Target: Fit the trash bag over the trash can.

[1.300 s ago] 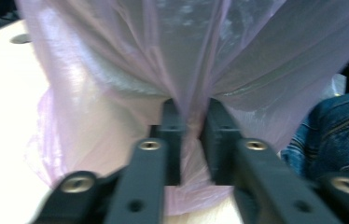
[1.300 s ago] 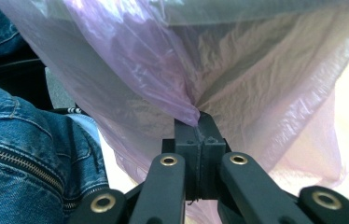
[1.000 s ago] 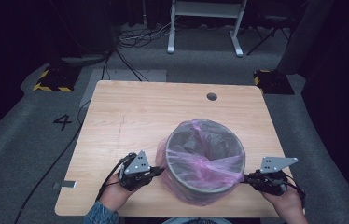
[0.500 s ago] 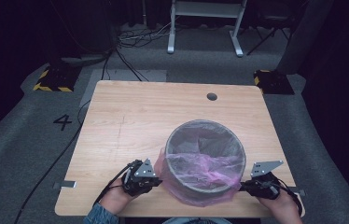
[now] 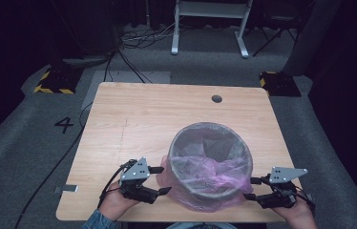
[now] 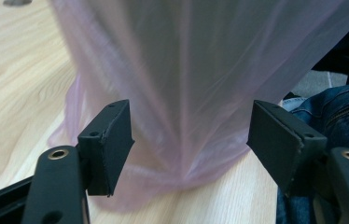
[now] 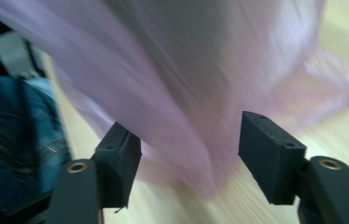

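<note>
Two grippers, left and right, jaws just opened, flank a flimsy, slippery pink liner, best pinched at its loose skirt, draping a bin at the table's near edge.

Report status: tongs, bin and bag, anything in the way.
Left tongs and right tongs open, just released. Pink bag draped over grey bin on table. Nothing blocking.

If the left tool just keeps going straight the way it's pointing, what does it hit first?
Most likely the pink plastic bag draped down the outside of the bin. The left tool, whose jaws have just been opening, points at the film with nothing in between; how near is unclear.
</note>
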